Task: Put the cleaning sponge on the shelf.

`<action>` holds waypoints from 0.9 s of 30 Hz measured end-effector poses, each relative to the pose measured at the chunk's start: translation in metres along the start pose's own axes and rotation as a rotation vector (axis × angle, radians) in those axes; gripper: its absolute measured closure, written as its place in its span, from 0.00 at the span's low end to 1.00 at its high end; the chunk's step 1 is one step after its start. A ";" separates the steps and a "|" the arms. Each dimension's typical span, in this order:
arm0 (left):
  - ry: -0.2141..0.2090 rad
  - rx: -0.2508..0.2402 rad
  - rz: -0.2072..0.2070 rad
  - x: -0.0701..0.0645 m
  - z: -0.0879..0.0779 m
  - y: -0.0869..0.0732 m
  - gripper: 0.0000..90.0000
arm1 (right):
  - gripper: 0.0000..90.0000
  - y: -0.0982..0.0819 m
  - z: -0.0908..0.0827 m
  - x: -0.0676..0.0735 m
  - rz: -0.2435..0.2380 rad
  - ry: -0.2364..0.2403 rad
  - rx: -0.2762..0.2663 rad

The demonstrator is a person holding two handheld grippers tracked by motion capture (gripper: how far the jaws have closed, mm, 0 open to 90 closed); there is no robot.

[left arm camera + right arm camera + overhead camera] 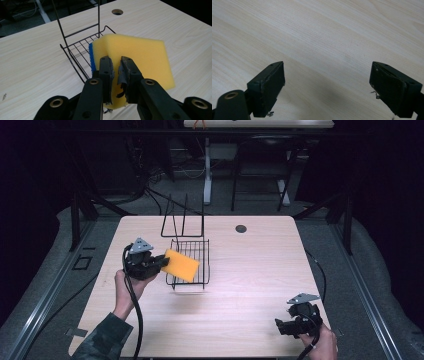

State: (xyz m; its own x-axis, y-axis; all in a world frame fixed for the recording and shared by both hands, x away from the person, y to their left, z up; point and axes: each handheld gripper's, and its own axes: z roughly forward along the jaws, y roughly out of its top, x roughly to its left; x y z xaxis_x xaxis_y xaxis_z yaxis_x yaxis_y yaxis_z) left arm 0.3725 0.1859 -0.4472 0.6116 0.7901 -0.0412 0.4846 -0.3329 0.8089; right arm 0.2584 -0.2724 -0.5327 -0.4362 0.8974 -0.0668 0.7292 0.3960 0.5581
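Yellow sponge (135, 57) pinched in closed left gripper (117, 71), above wire basket (200, 251)

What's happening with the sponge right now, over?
Left gripper shut on yellow sponge, held over the wire basket. Right gripper open, empty, above bare table. Nothing in the way.

The left gripper (162, 262) is raised off the table in the person's left hand (127, 285), pointing to the right in the high view, its jaws clamped tight (pads squeezed close together). The right gripper (278, 326) sits low at the near right edge in the right hand (320, 342), jaws spread wide, nothing between them.
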 end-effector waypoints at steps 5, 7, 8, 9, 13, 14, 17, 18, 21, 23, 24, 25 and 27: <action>-0.009 0.017 -0.023 0.004 0.016 -0.003 0.88 | 0.14 -0.001 0.000 0.000 -0.004 -0.003 -0.004; -0.004 0.011 -0.027 0.004 0.019 -0.003 0.88 | 0.14 -0.001 -0.001 0.000 -0.005 0.002 0.002; -0.004 0.011 -0.027 0.004 0.019 -0.003 0.88 | 0.14 -0.001 0.000 0.000 -0.002 0.002 -0.001; 0.001 0.005 -0.031 0.005 0.020 -0.002 0.88 | 0.14 -0.001 0.000 0.000 -0.002 0.002 -0.001; 0.007 -0.013 -0.042 0.008 0.024 -0.002 0.88 | 0.14 0.001 0.001 0.000 -0.007 0.003 0.004; 0.009 -0.017 -0.054 0.009 0.026 -0.002 0.88 | 0.14 0.001 0.001 0.001 -0.004 0.005 0.009; 0.012 -0.017 -0.052 0.010 0.028 -0.001 0.88 | 0.14 0.001 0.001 0.001 -0.004 0.005 0.009; 0.016 -0.024 -0.058 0.010 0.029 -0.001 0.88 | 0.14 0.001 0.001 0.000 -0.005 0.001 0.006; 0.019 -0.020 -0.066 0.010 0.034 -0.002 0.88 | 0.14 0.000 0.000 0.000 -0.003 -0.001 0.005; 0.022 -0.018 -0.072 0.010 0.038 -0.002 0.88 | 0.14 0.000 0.000 0.000 -0.003 0.000 0.001; 0.022 -0.018 -0.072 0.010 0.038 -0.002 0.88 | 0.14 0.000 0.000 0.000 -0.003 0.000 0.001; 0.013 -0.011 -0.078 0.011 0.039 -0.003 0.88 | 0.14 0.000 0.000 0.000 -0.004 -0.001 0.002; 0.005 -0.004 -0.113 0.013 0.046 -0.005 0.88 | 0.14 0.000 0.000 0.000 -0.005 0.001 0.002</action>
State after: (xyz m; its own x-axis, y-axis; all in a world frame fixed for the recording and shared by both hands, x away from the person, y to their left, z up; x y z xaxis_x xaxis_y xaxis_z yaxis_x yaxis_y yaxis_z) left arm 0.4066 0.1741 -0.4788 0.5502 0.8250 -0.1290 0.5473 -0.2397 0.8019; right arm 0.2587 -0.2723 -0.5331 -0.4402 0.8953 -0.0688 0.7279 0.4007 0.5565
